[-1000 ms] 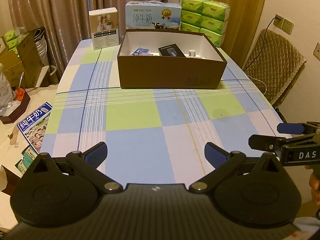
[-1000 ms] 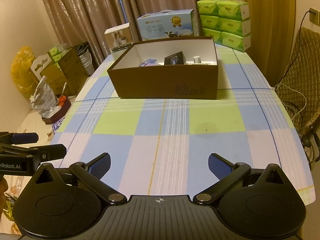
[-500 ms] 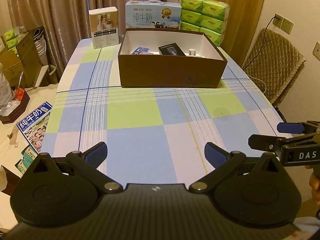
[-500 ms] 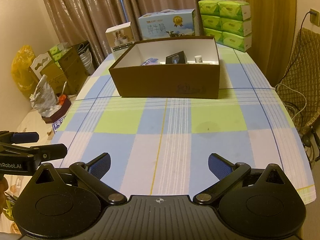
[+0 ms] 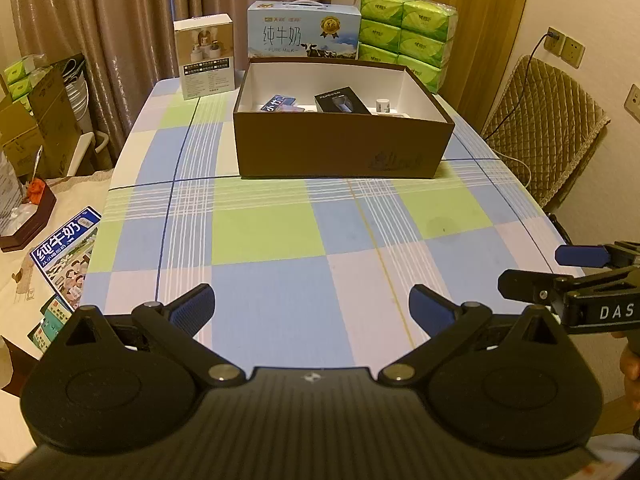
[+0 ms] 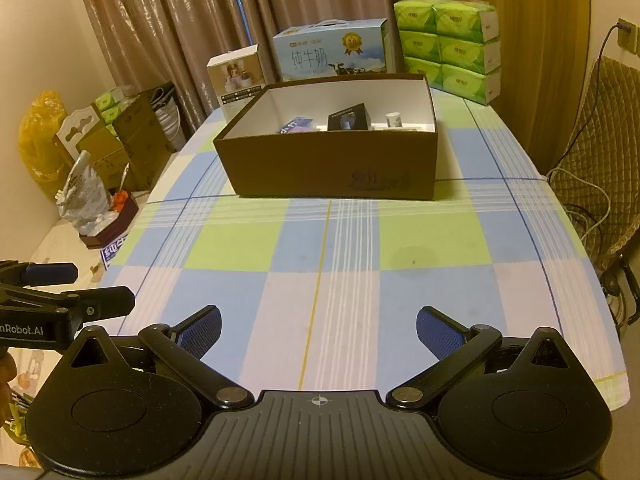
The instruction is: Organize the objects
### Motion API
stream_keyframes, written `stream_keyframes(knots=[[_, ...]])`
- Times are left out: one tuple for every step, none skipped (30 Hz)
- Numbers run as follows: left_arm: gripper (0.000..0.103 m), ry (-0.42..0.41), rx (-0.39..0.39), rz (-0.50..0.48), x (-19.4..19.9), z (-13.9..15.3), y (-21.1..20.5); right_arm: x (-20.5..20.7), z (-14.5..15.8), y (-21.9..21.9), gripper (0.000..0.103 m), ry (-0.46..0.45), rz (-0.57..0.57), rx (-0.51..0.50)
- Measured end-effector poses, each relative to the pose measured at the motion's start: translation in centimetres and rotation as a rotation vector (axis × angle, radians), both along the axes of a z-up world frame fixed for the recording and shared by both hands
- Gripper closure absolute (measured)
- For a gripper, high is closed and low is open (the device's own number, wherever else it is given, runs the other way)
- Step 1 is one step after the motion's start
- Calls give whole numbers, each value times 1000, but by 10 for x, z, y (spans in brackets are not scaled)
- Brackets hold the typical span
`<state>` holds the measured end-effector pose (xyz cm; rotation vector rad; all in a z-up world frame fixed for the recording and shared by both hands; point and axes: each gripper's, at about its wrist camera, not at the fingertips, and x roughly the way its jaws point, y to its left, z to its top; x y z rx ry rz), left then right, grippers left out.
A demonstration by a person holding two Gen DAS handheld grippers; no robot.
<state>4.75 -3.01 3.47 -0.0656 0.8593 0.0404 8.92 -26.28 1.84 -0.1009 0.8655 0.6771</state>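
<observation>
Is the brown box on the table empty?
No, the brown box holds a black pack, a blue packet and a small white bottle.

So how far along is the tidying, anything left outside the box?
Looks nearly done: the brown box already holds a blue packet, a black box and a small white jar. Left gripper and right gripper are open and empty. No loose items show on the tablecloth.

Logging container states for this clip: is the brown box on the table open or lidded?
Open. The brown box has no lid; its white interior shows, with a black item and a small white bottle inside.
</observation>
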Motion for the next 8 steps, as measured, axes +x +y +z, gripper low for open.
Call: stream_keyframes(knots=[[1, -1, 1, 1, 0, 0, 0, 1, 0, 0, 2, 0, 0, -1], [1, -1, 1, -1, 1, 0, 0, 1, 0, 0, 2, 1, 1, -2], [1, -2, 0, -3, 3, 0, 0, 1, 0, 0, 2, 1, 0, -2], [1, -2, 0, -3, 4, 0, 0, 2, 0, 0, 2, 2, 0, -2], [1, -2, 1, -2, 5, 0, 0, 3, 0, 1, 2, 2, -1, -3], [1, -1, 2, -3, 6, 0, 0, 4, -1, 0, 2, 2, -1, -4], [1, -1, 3, -4, 8, 0, -1, 5, -1, 0, 2, 2, -1, -5], [1, 0, 4, -4, 9, 1, -1, 5, -1, 0, 2, 2, -1, -5]])
